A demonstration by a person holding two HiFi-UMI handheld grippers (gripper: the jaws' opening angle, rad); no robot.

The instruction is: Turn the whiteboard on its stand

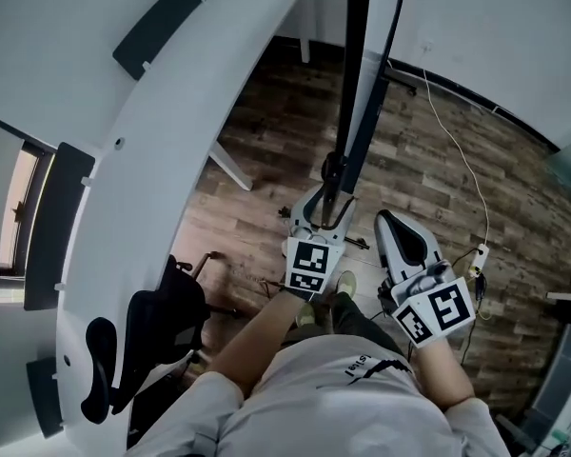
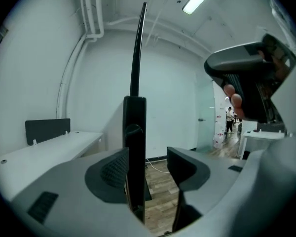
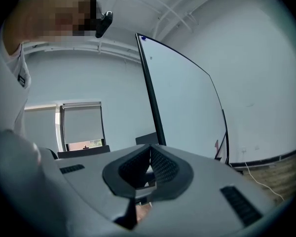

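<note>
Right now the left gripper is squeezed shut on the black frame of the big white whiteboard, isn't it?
No. The left gripper is open, not shut; the black frame of the big white whiteboard stands between its jaws. The left gripper view shows it.

Head view downward, whiteboard shared by all

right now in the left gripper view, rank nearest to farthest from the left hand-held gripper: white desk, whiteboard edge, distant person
1. whiteboard edge, centre, standing between its open jaws
2. white desk, lower left
3. person, far right background, down the corridor
</note>
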